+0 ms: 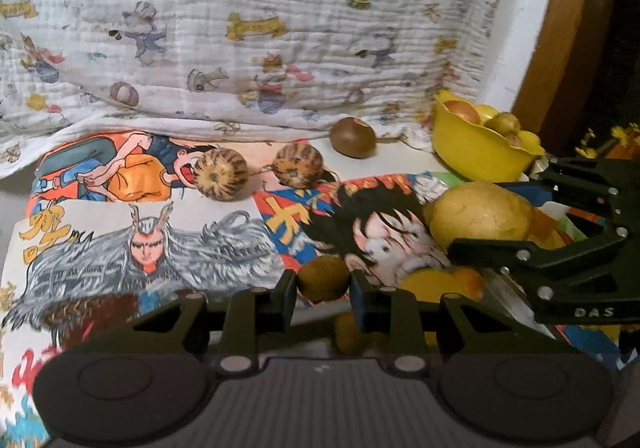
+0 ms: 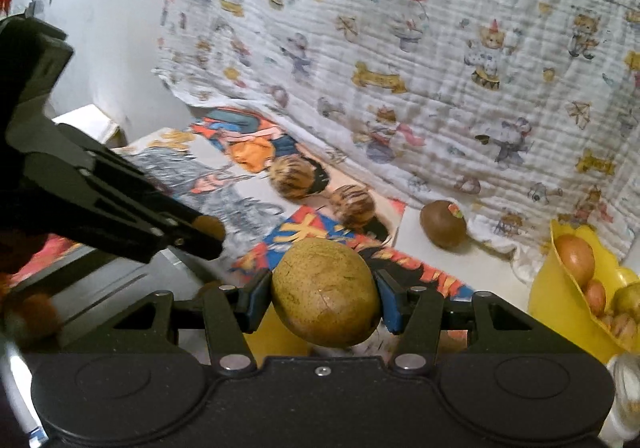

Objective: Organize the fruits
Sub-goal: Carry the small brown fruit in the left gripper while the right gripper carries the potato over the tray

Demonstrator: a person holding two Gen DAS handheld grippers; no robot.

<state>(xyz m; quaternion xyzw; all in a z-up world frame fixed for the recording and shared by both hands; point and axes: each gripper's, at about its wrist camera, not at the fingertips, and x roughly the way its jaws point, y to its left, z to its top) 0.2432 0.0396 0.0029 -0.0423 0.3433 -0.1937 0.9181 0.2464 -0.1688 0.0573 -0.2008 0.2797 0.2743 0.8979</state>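
Big tan fruit [image 2: 326, 292] sits clamped btwn the right claw [image 2: 325, 298] pads, held up off the worktop [image 2: 496, 276]; its rounded body bulges out in front of & below the fingers. From the left wrist view the same fruit [image 1: 482, 216] shows at right, pinched at the tip of the right claw [image 1: 500, 220], above the comic poster [image 1: 224, 208].

Left claw [image 1: 323, 284] grips a small brown fruit [image 1: 323, 279], pads touching both sides. In the right wrist view that claw [image 2: 208, 236] comes in from the left w/ the small fruit [image 2: 210, 226] at its tip, near the big fruit but apart.

Further back on the poster: 2 striped round fruits [image 1: 221, 176] [image 1: 298, 165] side by side, close, not touching. Beyond them a dark brown fruit w/ sticker [image 1: 353, 137] lies on bare worktop, at the edge of the hanging printed cloth [image 1: 280, 28].

Yellow bowl [image 1: 476, 152] stands far right of the worktop, right of the sticker fruit, holding several reddish & yellow-green fruits [image 2: 576, 258]. Under the claws some yellow & orange shapes show, too blurred to ID.
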